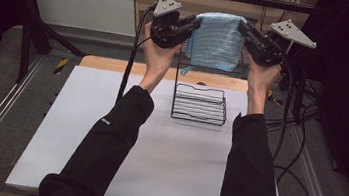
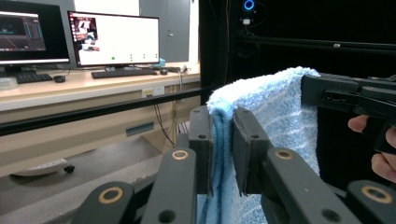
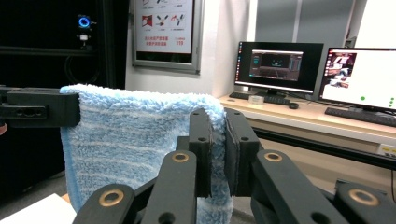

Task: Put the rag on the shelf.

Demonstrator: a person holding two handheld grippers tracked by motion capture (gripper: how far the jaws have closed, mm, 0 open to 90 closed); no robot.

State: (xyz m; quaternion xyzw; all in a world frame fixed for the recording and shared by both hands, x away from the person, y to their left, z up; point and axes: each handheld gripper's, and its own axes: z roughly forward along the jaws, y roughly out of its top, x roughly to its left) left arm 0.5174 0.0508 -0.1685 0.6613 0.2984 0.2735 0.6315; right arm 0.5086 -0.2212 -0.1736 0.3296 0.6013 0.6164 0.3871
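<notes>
We hold a folded blue towel (image 1: 217,40) stretched in the air above the tabletop's far edge, the left gripper (image 1: 191,27) and right gripper (image 1: 245,30) each clamped on an upper corner. Below it stands an empty black wire rack (image 1: 200,104) on the white tabletop (image 1: 154,166).

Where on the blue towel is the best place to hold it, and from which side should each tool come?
Grip the towel at the two ends of its folded top edge, each tool coming in level from its own side. It hangs doubled over, so its top edge is thick and firm, while the lower part hangs loose above the wire rack.
</notes>
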